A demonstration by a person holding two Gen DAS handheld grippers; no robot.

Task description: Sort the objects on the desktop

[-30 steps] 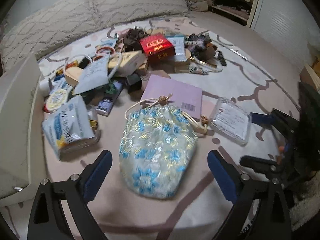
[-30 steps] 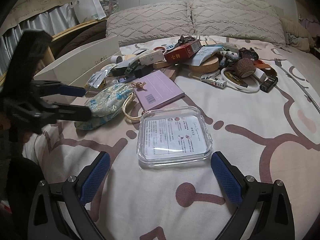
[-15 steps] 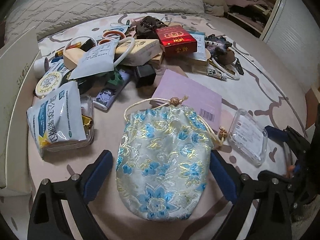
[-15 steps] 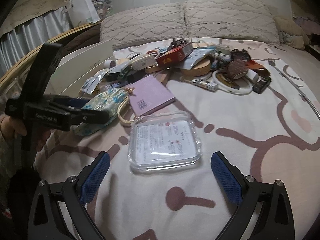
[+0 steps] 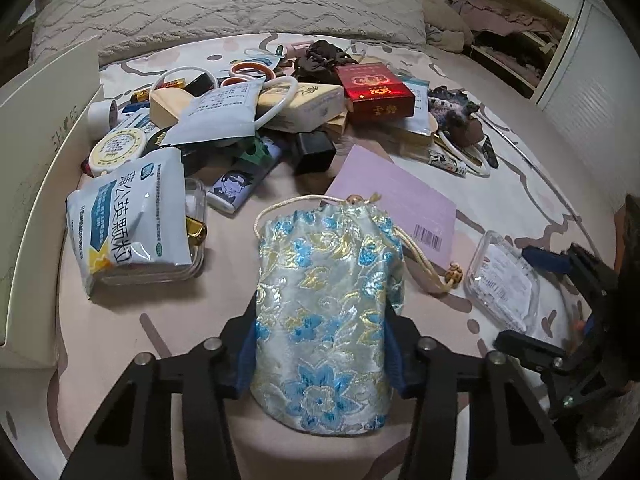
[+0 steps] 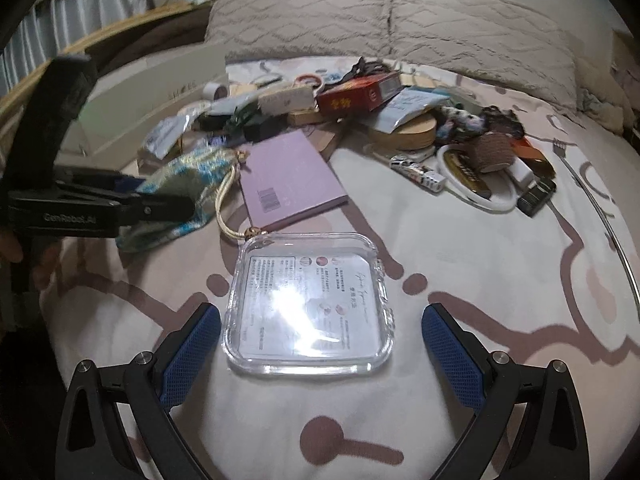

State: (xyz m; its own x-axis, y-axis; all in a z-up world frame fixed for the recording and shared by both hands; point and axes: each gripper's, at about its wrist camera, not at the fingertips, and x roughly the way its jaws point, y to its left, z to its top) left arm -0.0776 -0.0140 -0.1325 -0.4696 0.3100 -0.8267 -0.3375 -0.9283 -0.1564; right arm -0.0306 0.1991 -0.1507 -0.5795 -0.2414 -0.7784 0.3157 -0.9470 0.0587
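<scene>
Left wrist, brocade pouch (image 5: pixel 326 304) pinched between left tongs (image 5: pixel 320 344)

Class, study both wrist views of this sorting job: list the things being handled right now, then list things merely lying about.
In hand now:
- left tool, closing on the brocade pouch
- right tool, open around the clear plastic case

Lying about:
- pink notebook
- red box
- white sachet
- pillows

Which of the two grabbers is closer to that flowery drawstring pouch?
The left. The left gripper has just been closing, its pads squeezing the pouch from both sides. The right gripper stands apart, open around the clear plastic case beside it.
</scene>
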